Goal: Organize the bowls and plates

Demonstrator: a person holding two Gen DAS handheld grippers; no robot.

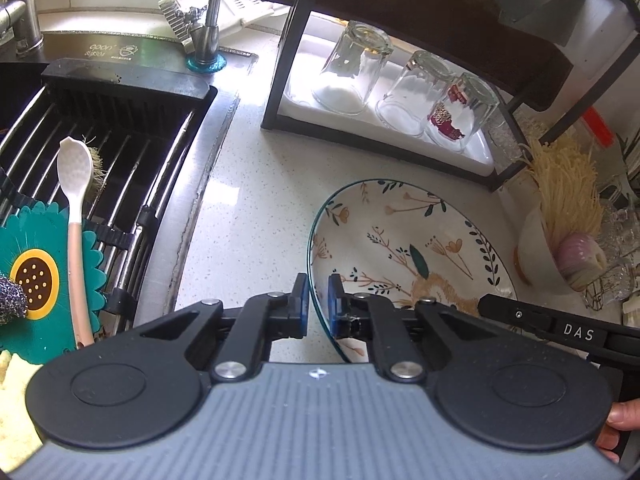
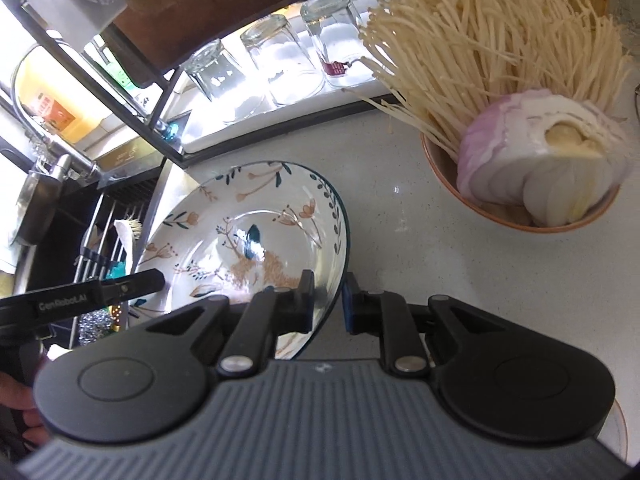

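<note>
Grippers — left [image 1: 318, 304], right [image 2: 329, 300] — angled down, clamping plate [image 1: 404, 240] rim.

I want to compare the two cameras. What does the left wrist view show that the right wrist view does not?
Only the left view: the pink spoon and the flower mat on the sink rack.
Only the right view: the cut onion seen close in its bowl.
Both: the floral plate, each claw, left and right, shut on its rim, and three upturned glasses.
</note>
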